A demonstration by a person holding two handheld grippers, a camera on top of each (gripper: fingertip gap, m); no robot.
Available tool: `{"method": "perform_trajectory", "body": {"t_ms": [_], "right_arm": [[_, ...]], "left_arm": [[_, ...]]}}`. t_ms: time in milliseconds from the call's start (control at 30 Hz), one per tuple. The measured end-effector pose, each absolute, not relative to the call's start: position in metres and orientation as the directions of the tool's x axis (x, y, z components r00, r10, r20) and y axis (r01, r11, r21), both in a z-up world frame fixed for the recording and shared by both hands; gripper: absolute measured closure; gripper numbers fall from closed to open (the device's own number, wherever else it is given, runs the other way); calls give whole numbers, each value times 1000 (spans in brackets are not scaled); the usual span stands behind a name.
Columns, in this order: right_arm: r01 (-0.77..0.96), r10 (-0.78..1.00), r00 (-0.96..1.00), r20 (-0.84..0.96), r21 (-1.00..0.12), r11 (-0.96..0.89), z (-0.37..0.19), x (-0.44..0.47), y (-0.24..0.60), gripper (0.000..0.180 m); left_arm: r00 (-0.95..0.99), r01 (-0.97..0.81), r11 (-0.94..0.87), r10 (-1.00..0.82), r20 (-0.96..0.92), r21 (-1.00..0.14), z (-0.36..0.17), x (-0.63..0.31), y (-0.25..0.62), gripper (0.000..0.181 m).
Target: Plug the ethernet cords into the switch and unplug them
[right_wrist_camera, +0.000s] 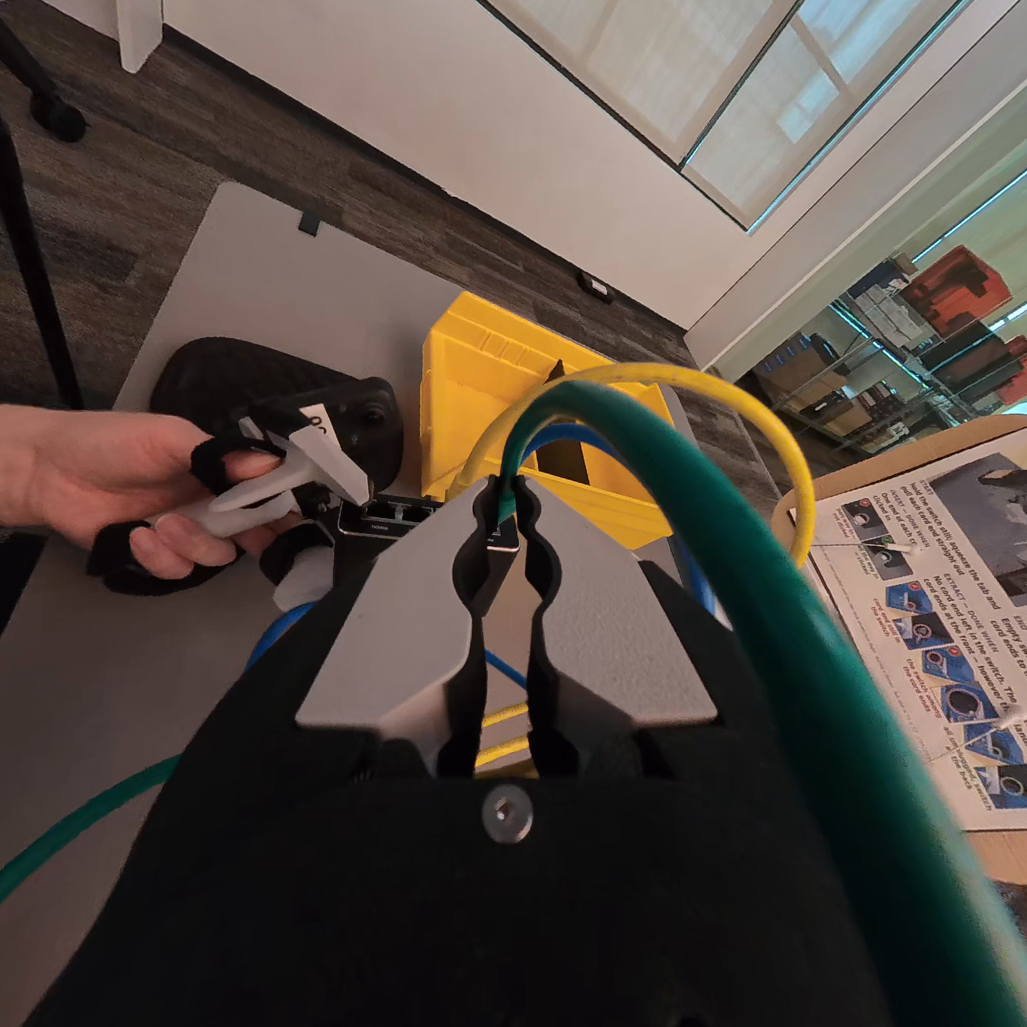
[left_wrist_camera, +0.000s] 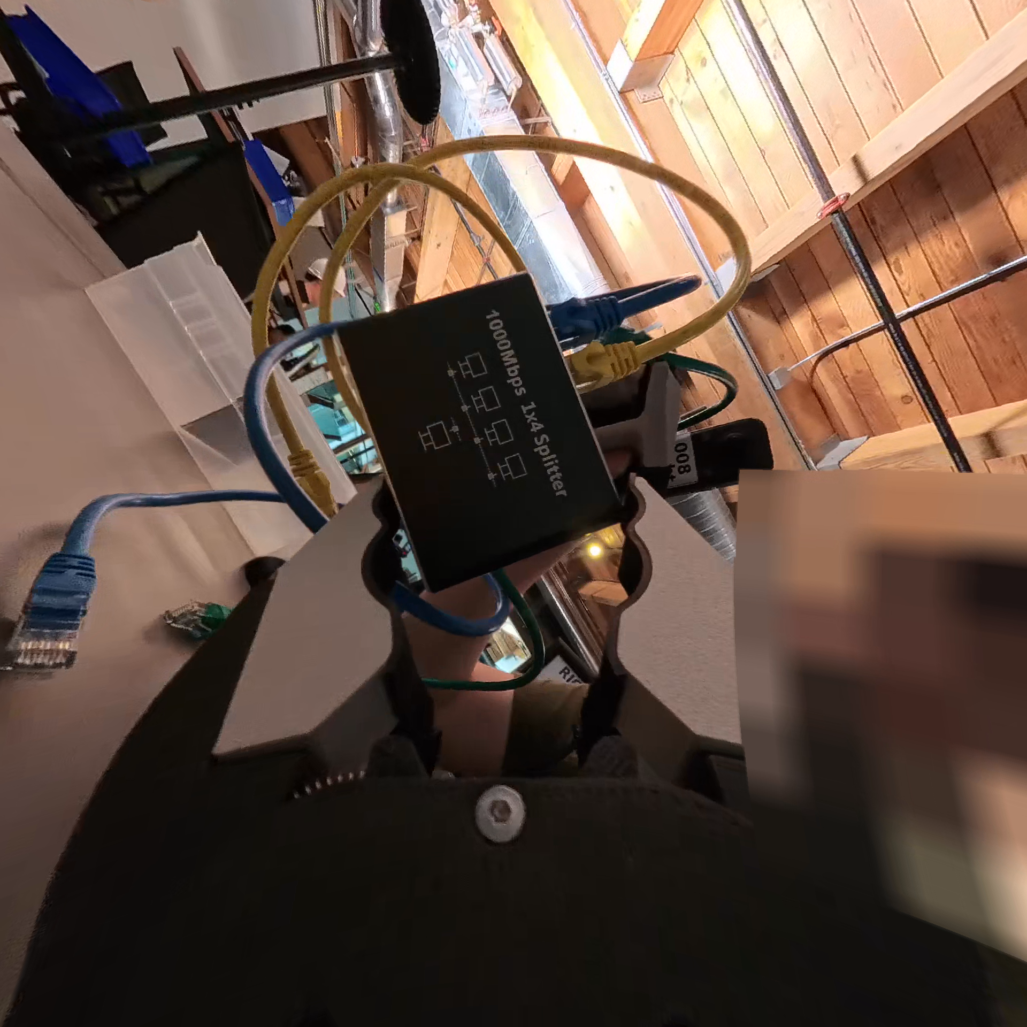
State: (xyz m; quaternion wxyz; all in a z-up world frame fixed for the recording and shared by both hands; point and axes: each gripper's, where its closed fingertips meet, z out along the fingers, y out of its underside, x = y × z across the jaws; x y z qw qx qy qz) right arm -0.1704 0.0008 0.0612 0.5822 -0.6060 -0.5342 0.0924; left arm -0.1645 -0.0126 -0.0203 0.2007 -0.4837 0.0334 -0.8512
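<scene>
Left gripper (left_wrist_camera: 503,528): you've got it clenched on the near edge of the switch (left_wrist_camera: 478,428), held up off the table (left_wrist_camera: 66,444).
Right gripper (right_wrist_camera: 503,503): closed tight on the green cord (right_wrist_camera: 722,556) right at the switch's port side.
Plugged: dark blue plug (left_wrist_camera: 583,317) and yellow plug (left_wrist_camera: 606,361) seated on the switch's far side; green one looks partly in, can't confirm.
Loose: light blue plug (left_wrist_camera: 50,611) and a green plug (left_wrist_camera: 197,617) on the table left of the switch; one yellow end (left_wrist_camera: 308,472) dangling.
Cords: 4 – yellow, green, dark blue, light blue.
Progress: insertion probably midway; unplugging all left.
</scene>
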Motion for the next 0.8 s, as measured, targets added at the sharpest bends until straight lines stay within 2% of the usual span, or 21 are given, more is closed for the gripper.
{"method": "perform_trajectory", "body": {"t_ms": [133, 233, 467, 800], "right_arm": [[442, 820, 419, 390, -876, 191, 71, -173, -12, 176], [406, 858, 401, 321, -902, 148, 69, -178, -20, 176], [447, 855, 391, 340, -882, 147, 57, -186, -17, 176], [485, 827, 418, 376, -862, 147, 59, -182, -19, 176]], "left_arm": [[-460, 365, -899, -401, 793, -243, -15, -167, -9, 101], [-390, 426, -852, -477, 788, -305, -15, -167, -6, 101], [-292, 486, -775, -580, 760, -405, -3, -164, -5, 101], [-198, 556, -694, -645, 738, -458, 2, -165, 0, 101]]}}
